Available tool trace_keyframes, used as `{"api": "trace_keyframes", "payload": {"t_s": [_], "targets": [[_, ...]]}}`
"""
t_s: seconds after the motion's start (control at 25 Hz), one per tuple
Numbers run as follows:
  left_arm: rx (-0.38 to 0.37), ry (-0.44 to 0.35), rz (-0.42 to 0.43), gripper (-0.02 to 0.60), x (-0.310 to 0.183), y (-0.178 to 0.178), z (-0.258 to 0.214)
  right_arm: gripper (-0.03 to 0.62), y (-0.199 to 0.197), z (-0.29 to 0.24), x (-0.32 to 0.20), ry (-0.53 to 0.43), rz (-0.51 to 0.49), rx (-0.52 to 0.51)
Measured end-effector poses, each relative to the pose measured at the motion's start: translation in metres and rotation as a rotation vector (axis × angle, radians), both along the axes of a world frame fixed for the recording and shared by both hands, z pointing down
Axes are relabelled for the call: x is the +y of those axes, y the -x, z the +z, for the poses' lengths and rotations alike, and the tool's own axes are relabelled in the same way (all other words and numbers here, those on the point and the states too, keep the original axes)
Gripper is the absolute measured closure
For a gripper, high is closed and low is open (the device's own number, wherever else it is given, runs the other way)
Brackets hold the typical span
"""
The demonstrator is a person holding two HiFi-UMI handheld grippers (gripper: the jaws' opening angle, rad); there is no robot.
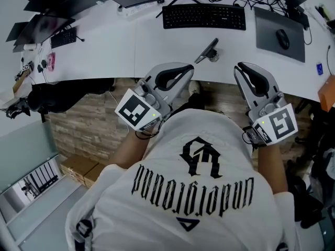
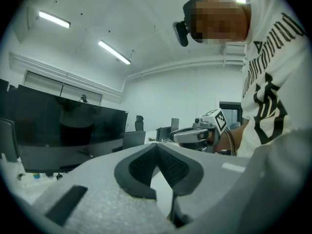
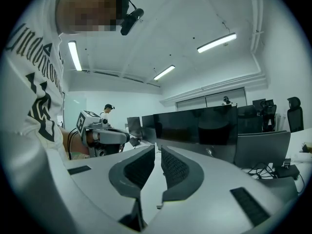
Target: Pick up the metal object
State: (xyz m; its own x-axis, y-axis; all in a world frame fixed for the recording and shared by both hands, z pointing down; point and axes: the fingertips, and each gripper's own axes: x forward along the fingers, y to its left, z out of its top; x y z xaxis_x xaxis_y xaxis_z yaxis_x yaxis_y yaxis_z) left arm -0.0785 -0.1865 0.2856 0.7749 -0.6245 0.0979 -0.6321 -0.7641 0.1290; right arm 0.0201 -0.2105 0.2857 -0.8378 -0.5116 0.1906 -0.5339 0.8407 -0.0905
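**A:** While both tools hover close to the person's white T-shirt with black lettering (image 1: 172, 213), where does the slim grey metal object (image 1: 207, 50) lie?

**B:** It rests aslant on the white curved desk (image 1: 157, 43), near the front edge and just this side of the black keyboard (image 1: 204, 16). Neither tool touches it.

**A:** How does the left gripper (image 1: 189, 67) stand?

**B:** Closed and empty. In the left gripper view its dark ribbed pads (image 2: 140, 167) meet at the tips, with nothing caught between them. It hangs off the desk's edge, to the left of the metal object.

**A:** And the right gripper (image 1: 242, 67)?

**B:** Drawn together too, with only a thin slit between its pads (image 3: 176, 168) and nothing in that slit. It sits to the right of the metal object, also off the desk's edge.

**A:** Anything else on the desk?

**B:** A black mouse (image 1: 282, 38) on a dark grey mat (image 1: 269, 33), to the right of the keyboard.
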Motion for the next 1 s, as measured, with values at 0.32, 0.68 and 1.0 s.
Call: {"api": "trace_keyframes", "payload": {"t_s": [0.32,0.68,1.0], "targets": [[0.006,0.022,0.081,0.567,-0.031,0.026,0.014,0.576,0.025,0.019,-0.036,0.078,0.075,-0.005],[0.007,0.052,0.141,0.567,-0.054,0.043,0.036,0.546,0.039,0.051,-0.062,0.205,0.153,-0.036],[-0.031,0.102,0.139,0.568,-0.070,0.039,0.065,0.503,0.035,0.093,-0.084,0.345,0.172,-0.086]]}}
